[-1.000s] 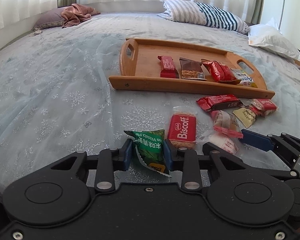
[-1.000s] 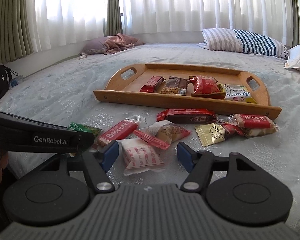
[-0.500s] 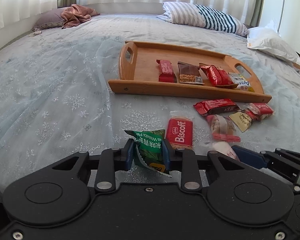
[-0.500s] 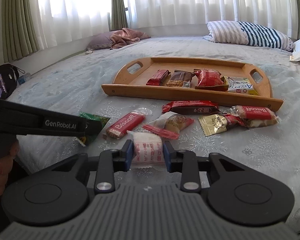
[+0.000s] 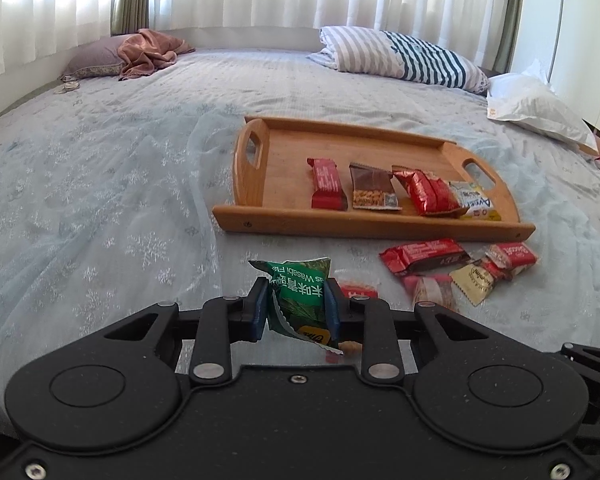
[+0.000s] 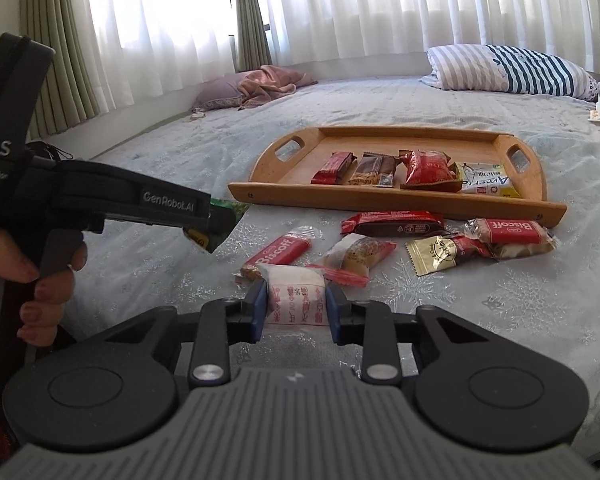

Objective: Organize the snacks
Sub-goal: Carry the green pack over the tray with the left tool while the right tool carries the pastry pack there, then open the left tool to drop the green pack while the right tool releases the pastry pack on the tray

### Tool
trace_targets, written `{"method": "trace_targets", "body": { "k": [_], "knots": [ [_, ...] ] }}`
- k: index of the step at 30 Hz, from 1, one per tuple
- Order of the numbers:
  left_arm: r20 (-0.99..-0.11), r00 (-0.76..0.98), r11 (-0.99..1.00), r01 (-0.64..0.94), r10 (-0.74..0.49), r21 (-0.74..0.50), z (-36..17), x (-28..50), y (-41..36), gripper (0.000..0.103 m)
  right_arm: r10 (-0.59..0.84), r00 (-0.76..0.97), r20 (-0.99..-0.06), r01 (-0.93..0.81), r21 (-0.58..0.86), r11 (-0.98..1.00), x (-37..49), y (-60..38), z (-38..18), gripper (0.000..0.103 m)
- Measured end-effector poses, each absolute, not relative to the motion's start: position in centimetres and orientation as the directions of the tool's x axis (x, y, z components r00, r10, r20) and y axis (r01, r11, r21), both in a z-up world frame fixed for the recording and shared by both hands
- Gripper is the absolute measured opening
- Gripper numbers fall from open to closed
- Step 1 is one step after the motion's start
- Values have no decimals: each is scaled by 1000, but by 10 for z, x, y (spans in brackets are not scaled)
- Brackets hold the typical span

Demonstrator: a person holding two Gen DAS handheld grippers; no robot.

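My left gripper (image 5: 296, 306) is shut on a green wasabi snack packet (image 5: 300, 300) and holds it above the bedspread, in front of the wooden tray (image 5: 364, 222). My right gripper (image 6: 296, 306) is shut on a white packet with red print (image 6: 296, 300), lifted off the bed. The tray (image 6: 380, 196) holds several snacks in a row. Loose snacks lie in front of it: a red Biscoff pack (image 6: 282, 250), a long red bar (image 6: 392, 224), a gold candy (image 6: 432, 254) and another Biscoff pack (image 6: 508, 232). The left gripper's body (image 6: 112, 200) shows at the left of the right wrist view.
The bed has a pale blue snowflake spread (image 5: 100, 200). A striped pillow (image 5: 404, 60) and a white pillow (image 5: 536, 108) lie at the back right, a pink cloth on a purple pillow (image 5: 140, 54) at the back left. Curtains hang behind.
My right gripper closed on the white packet and lifted it. My left gripper rose with the green packet, away from the loose snacks.
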State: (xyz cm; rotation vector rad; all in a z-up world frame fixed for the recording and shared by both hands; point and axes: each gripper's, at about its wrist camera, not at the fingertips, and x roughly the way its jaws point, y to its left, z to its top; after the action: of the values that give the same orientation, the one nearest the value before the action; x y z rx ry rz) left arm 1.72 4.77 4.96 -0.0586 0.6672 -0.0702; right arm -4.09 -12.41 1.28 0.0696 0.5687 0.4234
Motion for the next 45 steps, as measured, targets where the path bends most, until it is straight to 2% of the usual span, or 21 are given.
{"method": "trace_targets", "body": {
  "k": [10, 28, 35, 45],
  "knots": [
    [-582, 806, 994, 76, -107, -78, 66, 43, 47, 27, 373, 811, -450, -320, 192, 928, -36, -142, 30, 35],
    [-562, 816, 990, 91, -136, -107, 78, 137, 53, 27, 120, 913, -390, -61, 161, 985, 55, -221, 59, 35],
    [-611, 778, 988, 81, -144, -130, 59, 187, 55, 27, 95, 898, -430, -29, 156, 987, 114, -242, 60, 35],
    [-647, 752, 992, 67, -123, -110, 38, 219, 46, 27, 116, 854, -507, -46, 148, 988, 181, -245, 42, 35]
  ]
}}
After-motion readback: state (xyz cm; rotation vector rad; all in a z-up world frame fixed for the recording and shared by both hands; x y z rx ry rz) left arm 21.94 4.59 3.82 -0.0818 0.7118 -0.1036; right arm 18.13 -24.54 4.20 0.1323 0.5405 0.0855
